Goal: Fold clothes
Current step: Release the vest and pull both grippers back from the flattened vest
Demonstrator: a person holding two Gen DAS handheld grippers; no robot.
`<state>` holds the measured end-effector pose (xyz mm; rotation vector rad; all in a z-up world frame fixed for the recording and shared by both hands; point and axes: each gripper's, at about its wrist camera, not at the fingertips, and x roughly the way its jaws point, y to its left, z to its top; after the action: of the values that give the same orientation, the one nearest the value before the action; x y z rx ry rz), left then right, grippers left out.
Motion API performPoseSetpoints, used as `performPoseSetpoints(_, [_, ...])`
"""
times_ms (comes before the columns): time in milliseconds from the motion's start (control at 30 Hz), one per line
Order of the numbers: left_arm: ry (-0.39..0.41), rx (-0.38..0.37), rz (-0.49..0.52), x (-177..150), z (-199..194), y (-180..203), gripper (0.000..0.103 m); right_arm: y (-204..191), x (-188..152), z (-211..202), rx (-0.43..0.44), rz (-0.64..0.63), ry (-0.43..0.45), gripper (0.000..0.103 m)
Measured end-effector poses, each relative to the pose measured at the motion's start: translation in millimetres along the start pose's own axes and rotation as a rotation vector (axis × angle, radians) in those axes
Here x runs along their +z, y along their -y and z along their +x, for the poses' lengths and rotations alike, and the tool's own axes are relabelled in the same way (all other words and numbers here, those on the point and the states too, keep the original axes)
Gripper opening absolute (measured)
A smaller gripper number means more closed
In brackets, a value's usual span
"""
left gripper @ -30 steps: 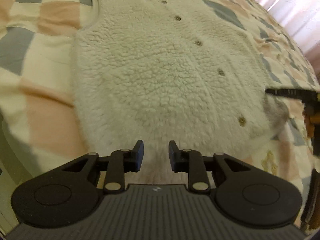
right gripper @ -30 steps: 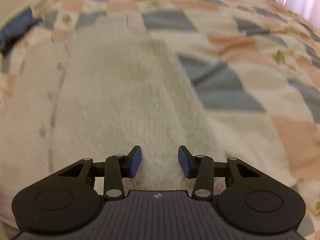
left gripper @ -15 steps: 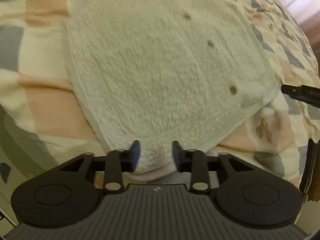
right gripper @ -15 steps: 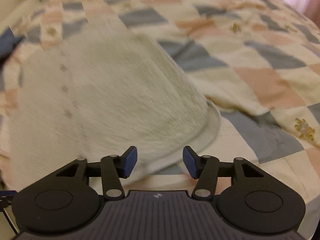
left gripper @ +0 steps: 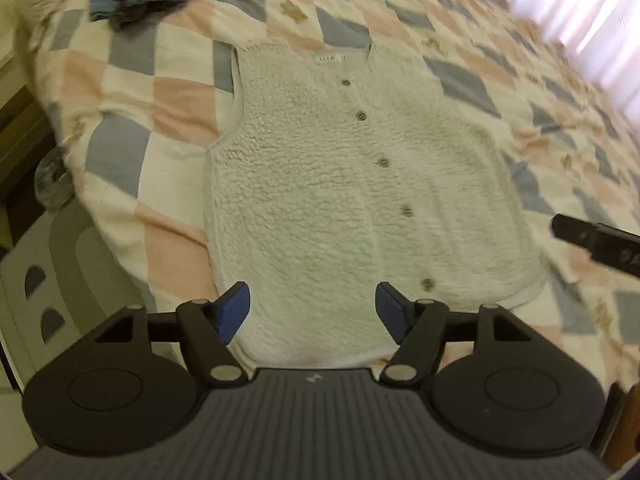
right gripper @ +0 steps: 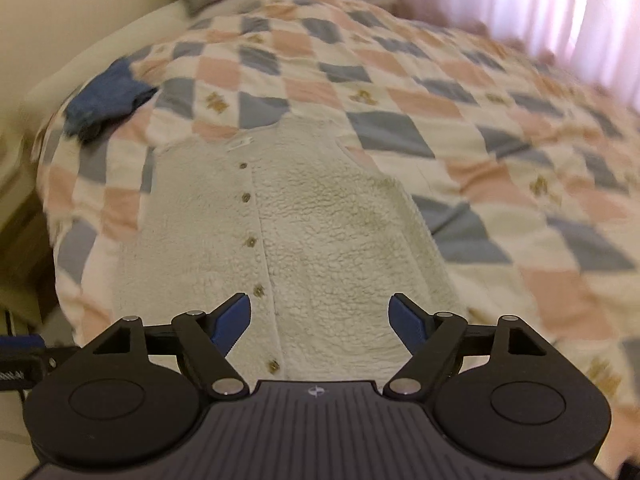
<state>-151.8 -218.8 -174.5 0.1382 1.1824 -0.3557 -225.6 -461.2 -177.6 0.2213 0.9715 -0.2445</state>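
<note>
Now both jaws wide apart above fleece vest (left gripper: 344, 200) on quilt (right gripper: 440, 120), seemingly flat

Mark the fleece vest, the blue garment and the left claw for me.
fleece vest (left gripper: 320, 184): left wrist view, left front panel.
blue garment (right gripper: 108, 100): right wrist view, middle of the crumpled heap.
left claw (left gripper: 314, 312): left wrist view, midway between fingertips.

Neck label (left gripper: 333, 57) at far end of fleece vest (left gripper: 340, 184): print present, too blurred to read.
</note>
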Motion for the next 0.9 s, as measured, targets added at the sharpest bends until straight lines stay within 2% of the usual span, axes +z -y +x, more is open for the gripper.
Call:
performPoseSetpoints(133, [0.001,0.015,-0.046,-39.7,-26.3,36.0,0.065,10.2,-16.6,-29.1,-0.016,-0.066,0.006,0.08])
performPoseSetpoints(400, [0.069,0.032,-0.046,-87.5,-73.6,89.1,0.065,49.2,-52.2,-84.5,0.039,-0.04,0.026,0.082])
performPoseSetpoints(667, [0.107,0.048,-0.058,-108.8,-94.2,112.9,0.068,73.3,-78.3,-109.9,0.066,-0.034,0.027,0.083])
performPoseSetpoints(900, [0.118,0.064,-0.062,-119.8,-101.8,123.0,0.068,74.4,-86.5,-113.9,0.092,-0.05,0.018,0.084])
